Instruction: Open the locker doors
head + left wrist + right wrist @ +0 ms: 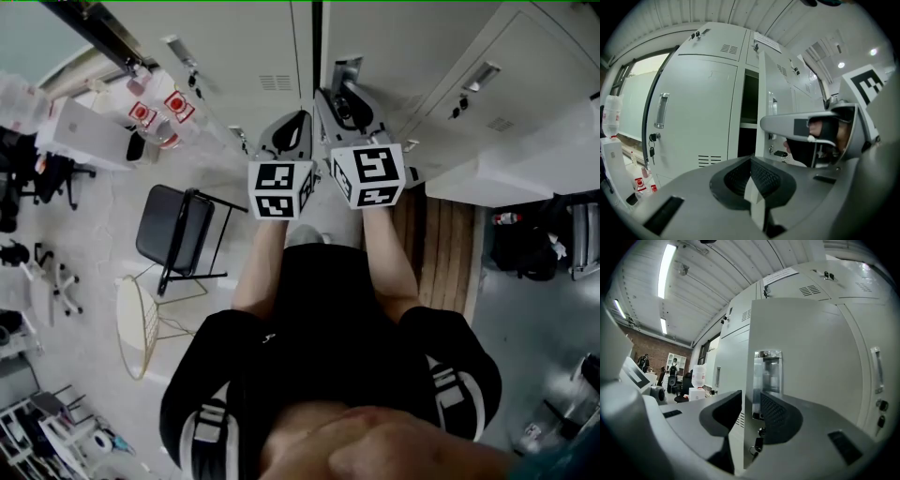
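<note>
A row of pale grey lockers (253,56) stands in front of me. One locker door (806,371) is ajar, showing a dark inside with a shelf (749,110). My right gripper (751,416) is shut on that door's free edge, just below its recessed handle (768,369); a key (757,444) hangs under the jaws. In the head view the right gripper (339,94) reaches the door beside the dark gap (317,37). My left gripper (751,173) is shut on nothing, held a little short of the lockers (291,127), left of the right one.
The neighbouring left locker door (703,112) is closed, with a handle (661,110) and hanging keys (651,151). A black folding chair (173,230) and a round wire table (136,323) stand to my left. A wooden board (450,244) lies to my right.
</note>
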Demonstrator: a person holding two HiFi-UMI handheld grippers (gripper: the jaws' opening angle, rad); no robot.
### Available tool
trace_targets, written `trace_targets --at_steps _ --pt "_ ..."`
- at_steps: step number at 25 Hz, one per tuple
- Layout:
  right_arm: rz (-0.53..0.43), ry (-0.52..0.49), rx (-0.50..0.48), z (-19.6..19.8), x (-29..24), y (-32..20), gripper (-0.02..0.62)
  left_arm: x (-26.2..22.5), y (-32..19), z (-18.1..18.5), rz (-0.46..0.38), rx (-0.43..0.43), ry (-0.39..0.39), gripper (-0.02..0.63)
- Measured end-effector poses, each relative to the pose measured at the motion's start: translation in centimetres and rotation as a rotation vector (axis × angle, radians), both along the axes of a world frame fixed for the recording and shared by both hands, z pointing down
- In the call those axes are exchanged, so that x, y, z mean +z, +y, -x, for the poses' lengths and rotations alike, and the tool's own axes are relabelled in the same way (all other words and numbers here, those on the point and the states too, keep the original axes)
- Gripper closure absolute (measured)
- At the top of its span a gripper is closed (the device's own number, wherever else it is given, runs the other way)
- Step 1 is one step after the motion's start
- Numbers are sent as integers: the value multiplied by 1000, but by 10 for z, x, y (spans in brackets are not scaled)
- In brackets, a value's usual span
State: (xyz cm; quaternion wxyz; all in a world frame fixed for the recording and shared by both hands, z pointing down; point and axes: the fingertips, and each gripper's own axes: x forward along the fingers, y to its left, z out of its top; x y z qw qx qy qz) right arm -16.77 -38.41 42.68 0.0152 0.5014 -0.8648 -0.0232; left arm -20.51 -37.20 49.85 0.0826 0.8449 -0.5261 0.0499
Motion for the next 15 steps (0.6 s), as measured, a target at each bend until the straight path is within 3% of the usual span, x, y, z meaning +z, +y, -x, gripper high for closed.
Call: trace_targets --at_steps 5,15 --pt "-29 -10 37 -9 -2 15 477 8 12 -5 24 16 12 597" --pt "11 -13 50 -29 -1 50 476 1 43 -25 20 41 26 597"
